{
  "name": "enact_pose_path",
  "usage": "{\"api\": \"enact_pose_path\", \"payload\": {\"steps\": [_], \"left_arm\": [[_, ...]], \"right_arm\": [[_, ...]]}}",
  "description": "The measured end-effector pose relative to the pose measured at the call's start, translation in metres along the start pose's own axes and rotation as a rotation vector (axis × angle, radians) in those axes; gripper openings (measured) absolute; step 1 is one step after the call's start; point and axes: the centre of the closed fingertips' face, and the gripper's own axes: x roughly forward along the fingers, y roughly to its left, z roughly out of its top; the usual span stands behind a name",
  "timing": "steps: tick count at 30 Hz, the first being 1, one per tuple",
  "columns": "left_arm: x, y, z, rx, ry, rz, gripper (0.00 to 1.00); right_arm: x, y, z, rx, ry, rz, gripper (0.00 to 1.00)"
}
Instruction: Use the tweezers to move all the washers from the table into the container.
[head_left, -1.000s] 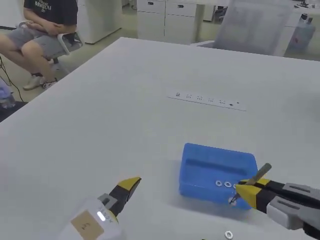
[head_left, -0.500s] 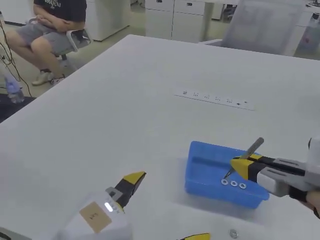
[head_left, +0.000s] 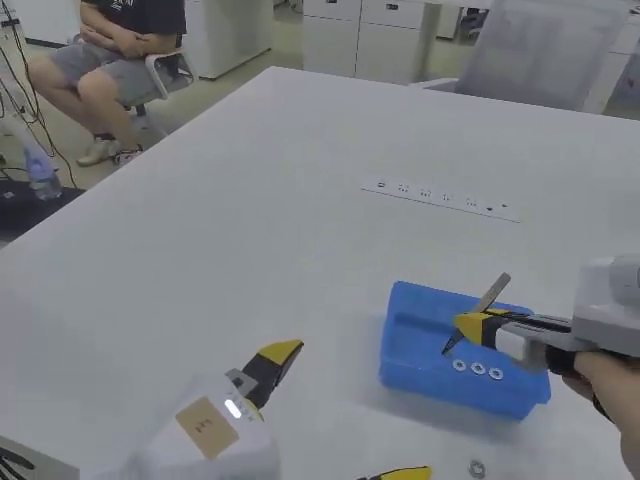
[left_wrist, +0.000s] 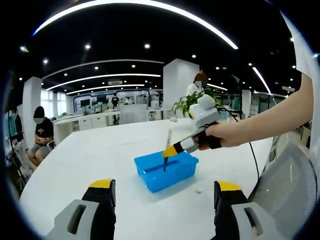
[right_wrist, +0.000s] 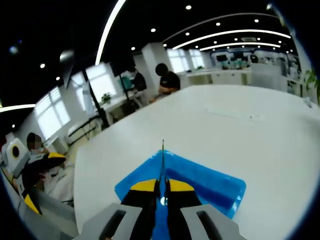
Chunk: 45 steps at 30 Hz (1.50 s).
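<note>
Right gripper (head_left: 470, 327) clamps the tweezers (head_left: 492, 293), tips poised inside the blue container (head_left: 420, 300) over three washers (head_left: 477, 370), presumably for drop-off; one washer (head_left: 476, 467) lies on the table (head_left: 250, 200); left gripper (left_wrist: 165, 186) spread wide, idle.

The light is bright and even: it comes from ceiling lights (left_wrist: 147, 46) overhead. The white table (head_left: 250, 230) carries only a soft, pale shadow beside the blue container (head_left: 430, 385). Both gripper views bend strongly at the edges — the head view blurs slightly at the bottom.
</note>
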Motion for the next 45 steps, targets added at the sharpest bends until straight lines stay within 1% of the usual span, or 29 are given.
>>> {"api": "enact_pose_path", "payload": {"steps": [1,2,3,4,12,15,20,23,26,28,31,34,35,36,39,41,45], "left_arm": [[0.0,0.0,0.0,-0.002,0.001,-0.002,0.82],[0.0,0.0,0.0,-0.003,0.001,-0.002,0.82],[0.0,0.0,0.0,-0.001,0.001,-0.001,0.82],[0.0,0.0,0.0,-0.002,0.0,-0.001,0.82],[0.001,0.0,-0.001,-0.002,0.003,-0.003,0.81],[0.001,0.0,-0.002,-0.001,0.005,-0.001,0.81],[0.001,0.0,-0.001,-0.003,0.004,0.0,0.81],[0.0,-0.001,-0.002,-0.002,0.005,-0.001,0.81],[0.0,-0.001,-0.002,-0.002,0.004,-0.001,0.81],[0.0,-0.002,-0.002,-0.002,0.004,-0.003,0.81],[0.0,-0.003,-0.002,-0.001,0.004,-0.004,0.81],[0.0,-0.004,-0.002,-0.001,0.006,-0.007,0.81],[0.0,-0.004,-0.001,-0.001,0.005,-0.008,0.81],[0.0,-0.005,-0.001,0.0,0.005,-0.009,0.81],[0.0,-0.005,-0.002,-0.001,0.006,-0.012,0.81],[0.0,-0.005,-0.002,0.002,0.008,-0.012,0.81],[0.0,-0.006,-0.003,0.004,0.011,-0.016,0.81]], "right_arm": [[0.002,-0.003,-0.002,-0.002,0.004,-0.001,0.03],[0.005,-0.006,-0.005,-0.011,0.021,-0.007,0.03],[0.006,-0.008,-0.009,-0.03,0.039,-0.015,0.03],[0.006,-0.008,-0.009,-0.039,0.046,-0.017,0.03],[0.012,-0.007,-0.007,-0.049,0.038,-0.005,0.03],[0.014,-0.011,-0.009,-0.063,0.043,-0.014,0.03],[0.01,-0.01,-0.012,-0.063,0.052,-0.016,0.04],[0.006,-0.007,-0.009,-0.043,0.029,-0.01,0.04],[-0.003,0.0,-0.001,-0.039,-0.006,-0.002,0.04],[-0.007,0.001,0.003,-0.037,-0.026,0.0,0.04],[-0.02,0.012,0.009,-0.025,-0.059,0.015,0.04],[-0.031,0.02,0.014,-0.023,-0.09,0.018,0.04],[-0.039,0.026,0.017,-0.01,-0.113,0.025,0.04],[-0.043,0.028,0.018,-0.007,-0.122,0.027,0.04],[-0.053,0.034,0.018,0.001,-0.137,0.031,0.04],[-0.062,0.039,0.018,0.022,-0.16,0.037,0.04],[-0.072,0.048,0.01,0.047,-0.171,0.045,0.04]]}}
